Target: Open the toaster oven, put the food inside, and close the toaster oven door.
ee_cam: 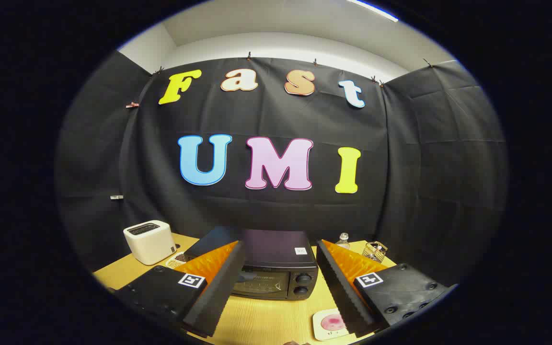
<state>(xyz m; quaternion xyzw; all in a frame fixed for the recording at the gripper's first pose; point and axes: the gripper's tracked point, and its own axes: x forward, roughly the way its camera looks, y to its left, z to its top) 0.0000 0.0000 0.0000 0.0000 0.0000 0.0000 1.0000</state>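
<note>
Gripper (280, 282) spread wide, holding nothing, closed toaster oven (269, 268) just ahead (door shut), wooden table (257, 321)

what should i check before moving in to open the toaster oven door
1. Tongs open wide with nothing between the fingers: ok.
2. Toaster oven lies just ahead, framed between the fingers: ok.
3. Oven door shut, so opening comes first: ok.
4. Door handle position: cannot tell, the left finger covers part of the door.
5. Food on the small plate near the right finger, out of the door's path: cannot tell, partly hidden.
6. White toaster sits off to the oven's left, away from the approach: ok.
</note>
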